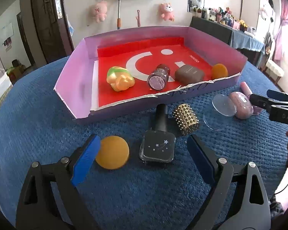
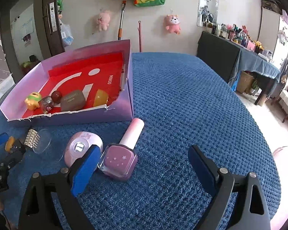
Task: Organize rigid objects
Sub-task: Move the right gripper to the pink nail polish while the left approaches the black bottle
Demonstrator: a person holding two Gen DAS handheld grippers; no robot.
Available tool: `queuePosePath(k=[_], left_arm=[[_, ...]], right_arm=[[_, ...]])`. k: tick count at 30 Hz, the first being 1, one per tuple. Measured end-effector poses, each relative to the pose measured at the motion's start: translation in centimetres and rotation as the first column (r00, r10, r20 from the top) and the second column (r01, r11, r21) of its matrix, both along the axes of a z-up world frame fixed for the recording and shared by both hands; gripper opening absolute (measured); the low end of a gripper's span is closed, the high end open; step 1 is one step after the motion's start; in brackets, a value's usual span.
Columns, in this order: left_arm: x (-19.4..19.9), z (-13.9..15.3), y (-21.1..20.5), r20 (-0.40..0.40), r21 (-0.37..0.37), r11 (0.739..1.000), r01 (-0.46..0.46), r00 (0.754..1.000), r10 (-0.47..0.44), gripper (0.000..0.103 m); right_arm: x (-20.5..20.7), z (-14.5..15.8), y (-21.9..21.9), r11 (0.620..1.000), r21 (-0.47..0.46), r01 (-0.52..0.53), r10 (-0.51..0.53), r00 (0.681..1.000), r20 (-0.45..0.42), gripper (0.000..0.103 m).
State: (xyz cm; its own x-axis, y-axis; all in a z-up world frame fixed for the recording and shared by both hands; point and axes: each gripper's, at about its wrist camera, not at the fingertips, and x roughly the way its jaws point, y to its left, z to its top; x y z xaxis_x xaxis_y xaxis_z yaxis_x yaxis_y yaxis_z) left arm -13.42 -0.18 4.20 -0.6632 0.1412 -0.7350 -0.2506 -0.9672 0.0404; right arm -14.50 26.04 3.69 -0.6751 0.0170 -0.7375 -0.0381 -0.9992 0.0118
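A purple box [image 1: 73,82] with a red liner holds a yellow-green toy [image 1: 120,79], a glitter bottle [image 1: 158,76], a brown case [image 1: 189,73] and an orange half-ball [image 1: 218,71]. My left gripper [image 1: 144,153] is open, with a black nail polish bottle [image 1: 158,143] and an orange ball [image 1: 112,152] between its fingers. A gold studded cylinder [image 1: 186,118] lies beyond. My right gripper [image 2: 142,163] is open over a pink nail polish bottle [image 2: 121,157], beside a pink round case [image 2: 80,149].
Clear plastic discs [image 1: 223,105] lie on the blue cloth [image 2: 182,95] between the two groups. The box [image 2: 124,107] stands at the cloth's far left. A dark table with clutter [image 2: 240,57] stands at the right wall.
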Motion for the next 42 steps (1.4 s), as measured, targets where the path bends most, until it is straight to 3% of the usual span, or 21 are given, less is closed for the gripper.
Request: queuePosePath(k=[7,13,18,24,29,33,36,38,39,42], left_arm=[[-0.3,-0.2,0.8,-0.005,-0.042,0.999,0.028,1.0,-0.028,0.092],[-0.7,-0.3,0.6,0.003,-0.05,0.998,0.029,1.0,-0.029,0.092],[-0.6,-0.4,0.5,0.005,-0.067,0.997,0.036,0.999,-0.035,0.092],[-1.3,-0.6,0.1,0.024,-0.063,0.997,0.044,0.999,-0.042,0.092],[-1.9,-0.7,-0.2,0.048,-0.043,0.998,0.043,0.998,-0.041,0.082],[-2.1,-0.7,-0.3,0.053,-0.027,0.999,0.044,0.998,-0.042,0.08],[-1.9,-0.5,-0.3,0.043,-0.008,0.998,0.065,0.997,-0.065,0.066],[-1.8,-0.5,-0.1,0.05,0.028,0.993,0.114,0.992,-0.115,0.037],[-1.8,-0.7,0.1,0.078,0.065,0.987,0.145,0.986,-0.15,0.034],[-1.7,-0.7,0.2,0.069,0.063,0.988,0.142,0.987,-0.147,0.034]], right_arm=[[-0.3,0.1,-0.5,1.0,0.026,-0.005,0.004,1.0,0.017,0.094],[-0.7,-0.1,0.3,0.999,-0.044,0.003,0.0,0.999,0.05,0.094],[-0.8,-1.1,-1.0,0.998,0.059,-0.036,0.031,0.996,0.087,0.094],[-1.0,-1.1,-0.9,0.999,0.035,-0.029,0.025,0.995,0.098,0.093],[-0.9,-1.0,-1.2,0.999,0.022,-0.039,0.037,0.995,0.09,0.084],[-1.0,-0.9,-1.5,0.998,0.023,-0.055,0.053,0.995,0.082,0.073],[-1.0,-0.7,-1.8,0.997,0.02,-0.076,0.074,0.994,0.076,0.061],[-0.8,-0.7,-2.2,0.996,0.016,-0.093,0.092,0.993,0.068,0.048],[-0.7,-0.6,-2.5,0.994,0.024,-0.105,0.103,0.993,0.061,0.046],[-0.4,-0.7,-2.7,0.993,0.028,-0.114,0.112,0.993,0.039,0.045]])
